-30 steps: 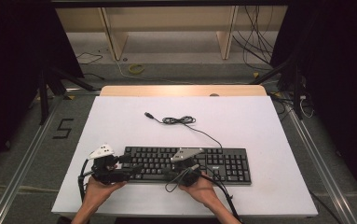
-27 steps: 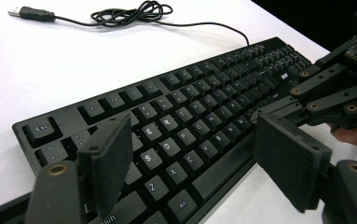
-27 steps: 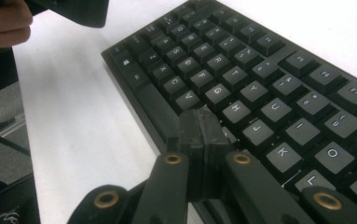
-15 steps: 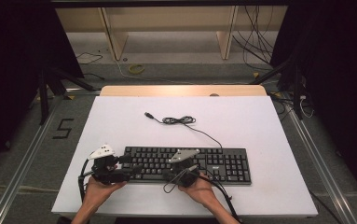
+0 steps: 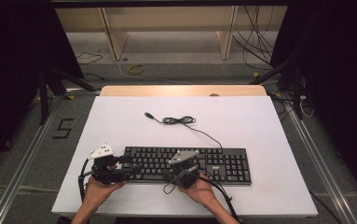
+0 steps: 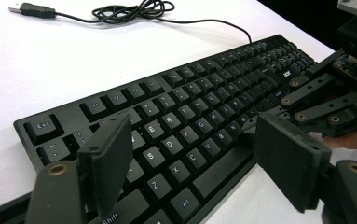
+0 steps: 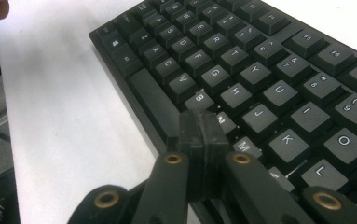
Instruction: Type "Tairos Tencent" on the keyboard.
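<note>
A black keyboard point(image 5: 185, 163) lies on a white table point(image 5: 260, 126), close to the near edge and parallel to it. Its cable point(image 5: 199, 130) runs from the back edge toward the middle of the table, where part of it is bunched into a small coil point(image 5: 178, 120) and ends in a USB plug point(image 5: 148, 114) lying free on the surface.

The person's 2 hands enter from the near edge, each holding 1 gripper. The left gripper point(image 5: 127, 170) sits at the keyboard's left end; in the left gripper view point(image 6: 197, 158) its 2 jaws stand wide apart, with nothing between the pads, above the lower left rows of keys around Z, X and C. Whether the left pad point(image 6: 113, 154) touches the keys cannot be told.

The right gripper point(image 5: 178, 171) is at the front edge of the keyboard, a little left of its middle. In the right gripper view point(image 7: 203, 135) its 2 jaws are pressed flat together with nothing between them, and the joined tip stands over the bottom letter row, between the B and N keys and just beside the space bar point(image 7: 155, 100). Contact with a key cannot be confirmed. The left gripper view also shows the right gripper point(image 6: 255, 125) with its tip down at that same row.
</note>
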A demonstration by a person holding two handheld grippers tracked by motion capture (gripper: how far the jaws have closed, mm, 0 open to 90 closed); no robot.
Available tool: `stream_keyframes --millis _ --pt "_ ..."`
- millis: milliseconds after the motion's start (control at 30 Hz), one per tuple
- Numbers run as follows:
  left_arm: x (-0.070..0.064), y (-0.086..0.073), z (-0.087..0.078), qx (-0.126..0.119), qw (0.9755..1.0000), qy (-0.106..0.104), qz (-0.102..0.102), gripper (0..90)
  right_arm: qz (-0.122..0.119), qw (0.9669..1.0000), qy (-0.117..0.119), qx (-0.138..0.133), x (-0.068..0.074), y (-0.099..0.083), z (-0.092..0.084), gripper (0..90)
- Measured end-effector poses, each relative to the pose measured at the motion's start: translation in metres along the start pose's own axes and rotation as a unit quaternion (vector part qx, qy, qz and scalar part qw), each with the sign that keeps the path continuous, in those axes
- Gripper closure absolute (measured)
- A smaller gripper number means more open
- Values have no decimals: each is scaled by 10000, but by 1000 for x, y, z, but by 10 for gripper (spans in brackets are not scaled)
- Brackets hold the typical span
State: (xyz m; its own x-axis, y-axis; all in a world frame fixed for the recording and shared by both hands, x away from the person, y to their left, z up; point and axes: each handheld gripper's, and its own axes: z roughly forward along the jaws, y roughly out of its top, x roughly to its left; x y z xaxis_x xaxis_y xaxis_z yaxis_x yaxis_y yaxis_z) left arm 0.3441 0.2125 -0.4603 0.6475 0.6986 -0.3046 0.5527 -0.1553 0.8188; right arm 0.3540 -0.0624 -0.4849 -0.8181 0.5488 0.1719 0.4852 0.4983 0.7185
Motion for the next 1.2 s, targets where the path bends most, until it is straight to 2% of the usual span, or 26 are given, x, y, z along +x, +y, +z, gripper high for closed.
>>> stream_keyframes --millis 100,167,333,433,500,800,1200 --pt "1 0 0 0 10000 10 -4 279 74 9999 60 -65 -1 1 -2 879" --pt "1 0 0 -19 10000 8 -31 279 214 9993 198 -232 -2 2 -6 856" --pt "1 0 0 -11 10000 21 -17 279 260 9987 139 -408 -5 7 -14 766" --pt "1 0 0 -6 10000 32 -18 279 385 9980 188 -467 -8 8 -16 705" --pt "1 0 0 9 10000 47 -19 279 391 9979 161 -482 -8 9 -17 652" --pt "3 0 0 69 9999 106 -23 283 448 9977 127 -497 -14 12 -19 529" --pt "5 0 0 124 9998 155 -57 307 534 9972 41 -517 -24 16 -18 449"
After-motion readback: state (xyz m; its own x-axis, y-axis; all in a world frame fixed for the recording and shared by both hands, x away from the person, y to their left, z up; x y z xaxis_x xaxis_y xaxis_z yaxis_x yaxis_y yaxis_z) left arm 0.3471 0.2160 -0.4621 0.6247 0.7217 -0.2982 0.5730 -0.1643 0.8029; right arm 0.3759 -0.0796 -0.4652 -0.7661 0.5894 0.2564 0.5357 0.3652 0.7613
